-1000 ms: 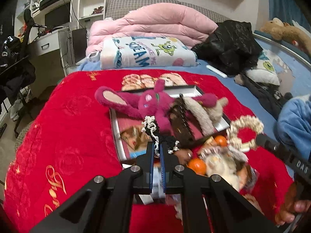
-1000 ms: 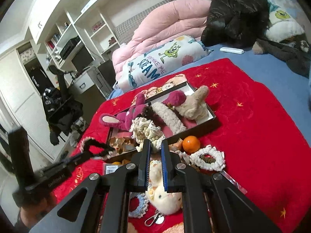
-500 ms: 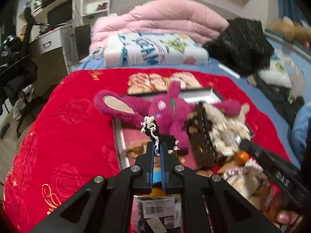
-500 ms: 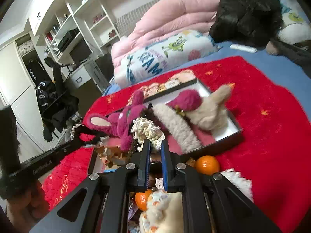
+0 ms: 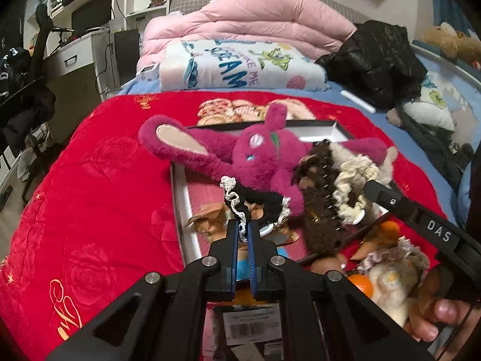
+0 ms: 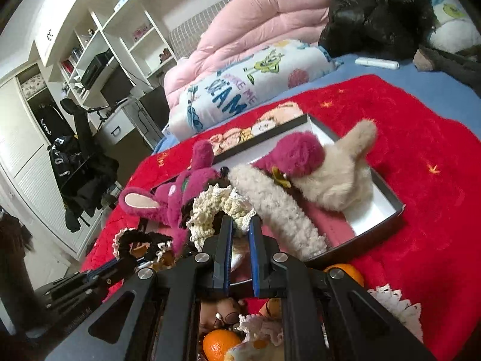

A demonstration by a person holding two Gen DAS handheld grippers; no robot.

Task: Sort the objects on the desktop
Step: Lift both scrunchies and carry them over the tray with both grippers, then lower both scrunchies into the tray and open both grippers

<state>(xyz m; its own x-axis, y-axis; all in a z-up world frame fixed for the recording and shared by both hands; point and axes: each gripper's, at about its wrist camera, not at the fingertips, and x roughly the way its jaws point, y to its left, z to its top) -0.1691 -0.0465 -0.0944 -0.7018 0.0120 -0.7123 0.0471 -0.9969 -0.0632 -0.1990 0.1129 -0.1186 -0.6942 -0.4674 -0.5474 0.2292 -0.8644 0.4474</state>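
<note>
Evidently both carried for boxing: left hand-held gripper [image 5: 244,230] pinches black lace-trimmed scrunchie [image 5: 258,200] at 12 o'clock, right hand-held gripper [image 6: 240,225] clamps cream scrunchie [image 6: 219,210] over open gift box [image 6: 387,192].

pink duvet [image 5: 255,18], black jacket [image 5: 381,60], white shelves [image 6: 99,39]

A black scrunchie with white lace trim [image 5: 255,201] hangs pinched between blue pads above the shallow black tray [image 5: 180,210], just in front of the magenta plush rabbit [image 5: 240,153] that sprawls over the tray's edge. A cream crocheted scrunchie [image 6: 219,210] is held likewise over the tray, beside a cream fleece headband [image 6: 279,210] and a beige plush [image 6: 339,177]. Oranges [image 6: 218,343] and what may be more frilly hair ties lie on the red blanket near the tray.
</note>
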